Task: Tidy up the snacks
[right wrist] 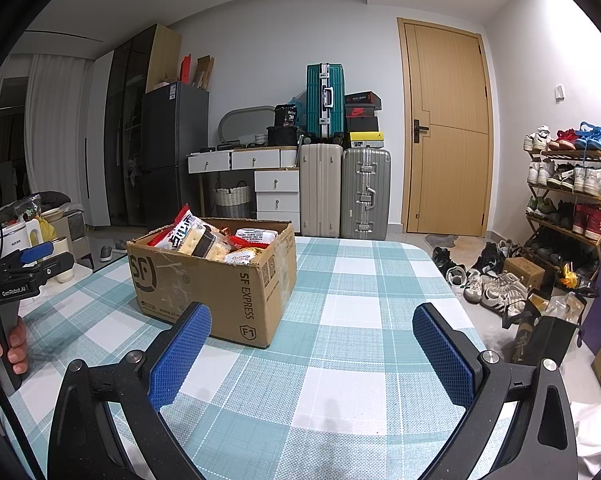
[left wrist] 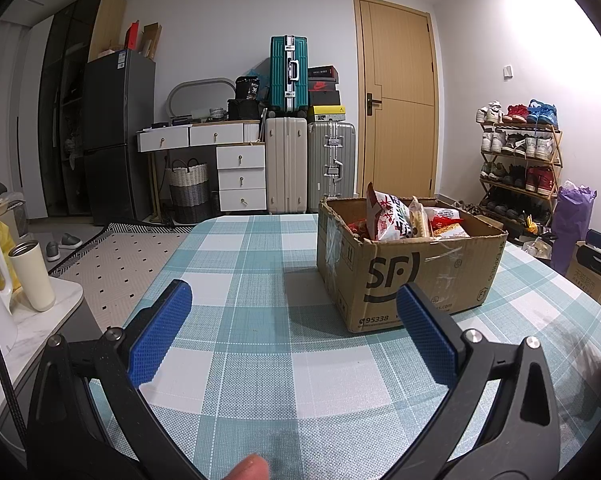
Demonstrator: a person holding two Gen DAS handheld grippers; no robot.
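Both grippers' jaws gape empty over the checked tablecloth [right wrist: 340, 312], snack-filled box [right wrist: 236, 280] beyond, perhaps crackers.

left tool [left wrist: 292, 312] wide apart over checked tablecloth [left wrist: 260, 360], snack-filled cardboard box [left wrist: 404, 276] ahead

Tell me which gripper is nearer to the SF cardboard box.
Left, slightly. The left gripper is open, the SF cardboard box just ahead to its right. The right gripper is open, the box ahead to its left.
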